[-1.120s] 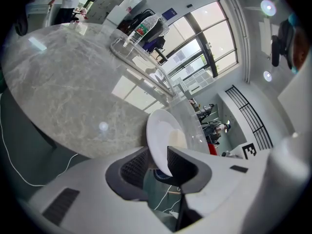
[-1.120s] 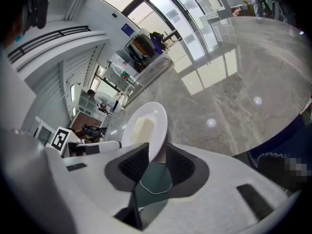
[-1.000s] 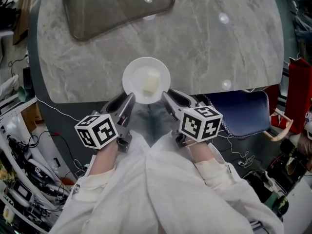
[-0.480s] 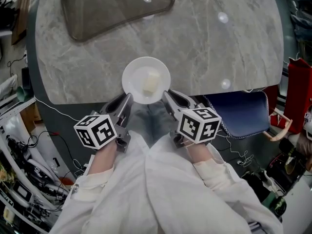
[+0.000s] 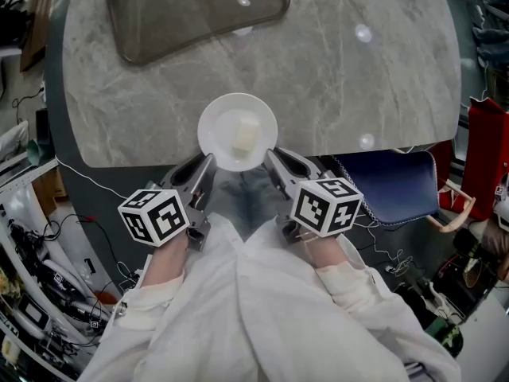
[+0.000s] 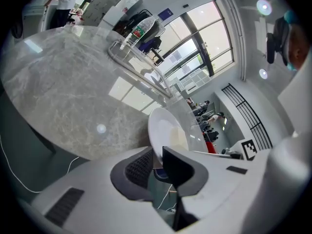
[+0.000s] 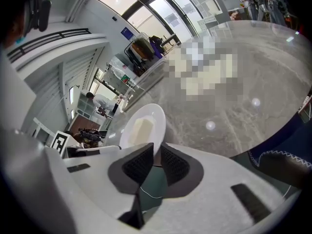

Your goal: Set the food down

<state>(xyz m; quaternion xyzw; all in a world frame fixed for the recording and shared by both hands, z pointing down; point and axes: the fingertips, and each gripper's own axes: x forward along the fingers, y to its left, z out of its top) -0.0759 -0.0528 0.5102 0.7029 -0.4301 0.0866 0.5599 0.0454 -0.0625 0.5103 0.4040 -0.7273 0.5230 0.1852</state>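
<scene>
Head view overhead, gripper views low, close, sharing plate (image 5: 216,130)

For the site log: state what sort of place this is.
Likely a lab or office workspace staged for dining: a round marble-look table bearing a white plate, tangled cables and electronics on the floor beside it, tall glazed windows behind.

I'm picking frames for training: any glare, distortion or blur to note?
Head view: sharp, with lamp glints on the table, dark corners. Left gripper view: heavy fisheye bend, bright windows. Right gripper view: same fisheye, a mosaic patch laid over the far table.
</scene>
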